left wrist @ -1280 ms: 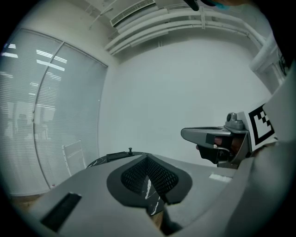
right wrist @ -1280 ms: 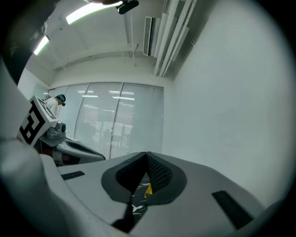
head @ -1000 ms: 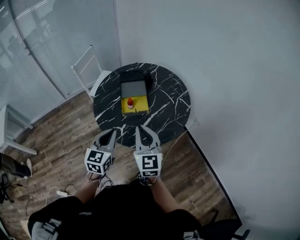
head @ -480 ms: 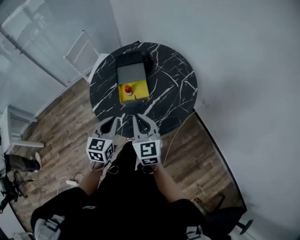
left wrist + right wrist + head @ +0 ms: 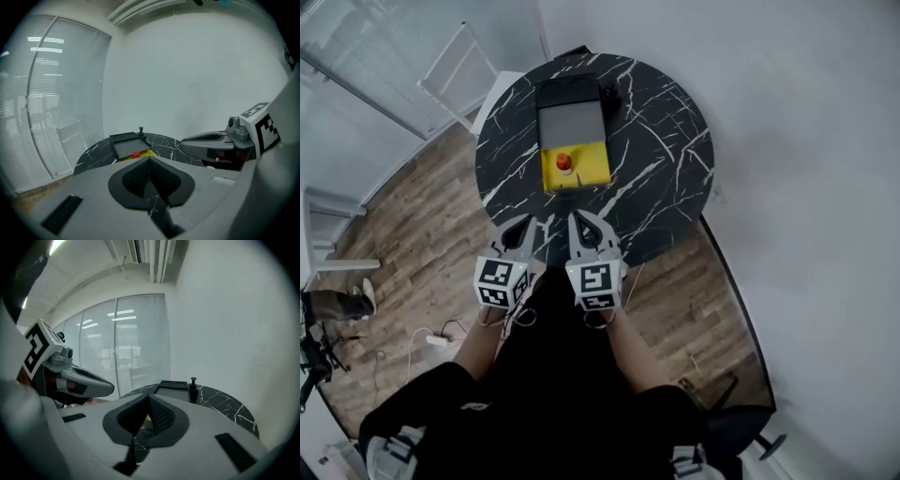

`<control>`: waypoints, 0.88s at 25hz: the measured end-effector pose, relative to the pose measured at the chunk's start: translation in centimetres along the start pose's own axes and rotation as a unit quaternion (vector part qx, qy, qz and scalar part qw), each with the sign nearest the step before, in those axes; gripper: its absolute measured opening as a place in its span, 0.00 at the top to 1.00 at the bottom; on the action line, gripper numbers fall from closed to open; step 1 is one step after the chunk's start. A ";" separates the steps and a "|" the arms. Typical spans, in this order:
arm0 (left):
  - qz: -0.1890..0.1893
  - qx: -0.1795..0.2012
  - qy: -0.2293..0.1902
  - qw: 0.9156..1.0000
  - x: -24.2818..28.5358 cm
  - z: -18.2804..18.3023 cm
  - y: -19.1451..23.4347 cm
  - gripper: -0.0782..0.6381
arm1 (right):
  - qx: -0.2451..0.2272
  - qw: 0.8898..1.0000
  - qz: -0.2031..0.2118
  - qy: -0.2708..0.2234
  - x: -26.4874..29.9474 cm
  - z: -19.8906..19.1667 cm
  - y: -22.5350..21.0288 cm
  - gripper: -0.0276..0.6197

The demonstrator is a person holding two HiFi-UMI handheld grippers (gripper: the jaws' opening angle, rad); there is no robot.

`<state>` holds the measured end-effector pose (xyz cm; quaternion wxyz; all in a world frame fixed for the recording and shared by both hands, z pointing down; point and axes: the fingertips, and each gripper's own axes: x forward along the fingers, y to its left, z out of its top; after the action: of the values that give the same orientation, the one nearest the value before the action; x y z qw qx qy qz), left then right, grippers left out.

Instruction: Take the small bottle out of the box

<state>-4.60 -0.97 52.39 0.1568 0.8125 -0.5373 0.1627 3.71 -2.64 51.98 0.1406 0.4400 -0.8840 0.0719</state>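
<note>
A yellow box [image 5: 591, 171] with its grey-lined lid [image 5: 570, 122] folded back lies on the round black marble table [image 5: 666, 159]. In the box stands the small bottle [image 5: 565, 163] with a red cap, which also shows in the left gripper view as the bottle [image 5: 135, 153]. My left gripper [image 5: 521, 225] and right gripper [image 5: 581, 221] hover side by side over the table's near edge, short of the box. Both are shut and hold nothing. In each gripper view the dark pads meet: left gripper [image 5: 150, 161], right gripper [image 5: 149, 405].
A small black upright object [image 5: 607, 94] stands on the table beside the lid. A white chair [image 5: 459, 70] stands at the table's far left. A white wall runs along the right and glass panels along the left. A cable and plug [image 5: 436, 339] lie on the wooden floor.
The view has moved closer to the table, so the box and bottle now sit nearer and lower in the frame. Both grippers stay shut, side by side at the table's near edge.
</note>
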 end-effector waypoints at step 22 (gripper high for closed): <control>-0.008 -0.050 0.053 0.997 6.7 -5.0 6.1 0.90 | 0.002 0.994 0.003 0.110 11.6 -7.2 -1.6 0.81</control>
<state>-8.29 -6.62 60.22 0.2266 0.7982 -0.5294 0.1768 -0.38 -10.60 62.44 0.2356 0.4270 -0.8644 0.1219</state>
